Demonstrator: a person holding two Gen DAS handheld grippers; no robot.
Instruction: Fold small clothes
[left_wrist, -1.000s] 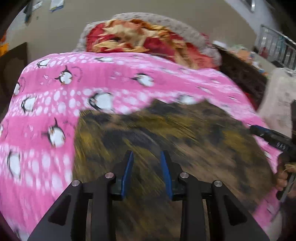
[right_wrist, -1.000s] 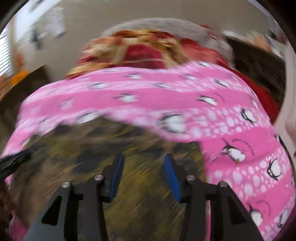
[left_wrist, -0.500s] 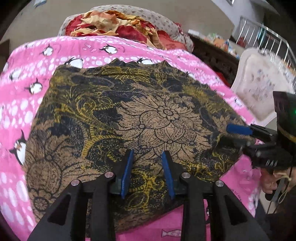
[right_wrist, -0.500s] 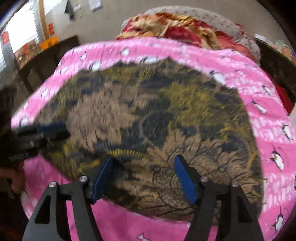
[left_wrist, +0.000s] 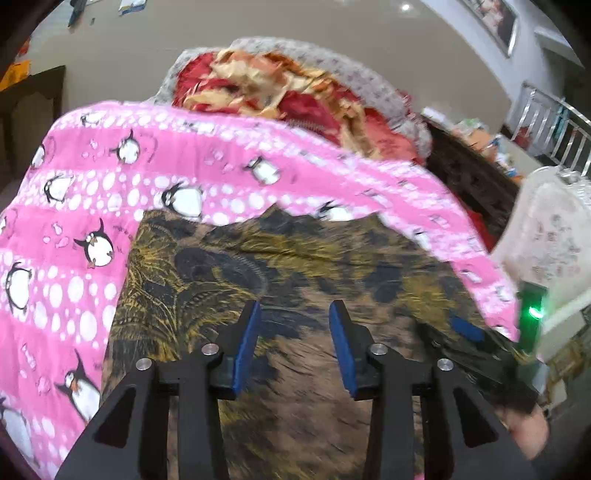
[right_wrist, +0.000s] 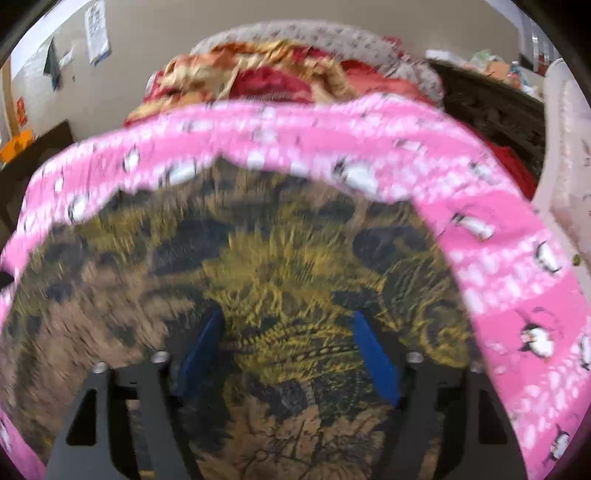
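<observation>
While both views blur, the cloth (left_wrist: 295, 280) lies flat at frame centre on the pink blanket (left_wrist: 74, 236). Left gripper (left_wrist: 293, 347) and right gripper (right_wrist: 286, 354) gape, holding nothing. Risk: blind pinch bunches blanket too.

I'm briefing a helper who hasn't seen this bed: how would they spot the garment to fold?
Find the bed's pink penguin-print blanket. Spread flat on its near part lies the batik cloth, under both open grippers. Unlike the red-and-gold bedding heaped at the far end, it is dark brown and black with yellow floral linework.
</observation>
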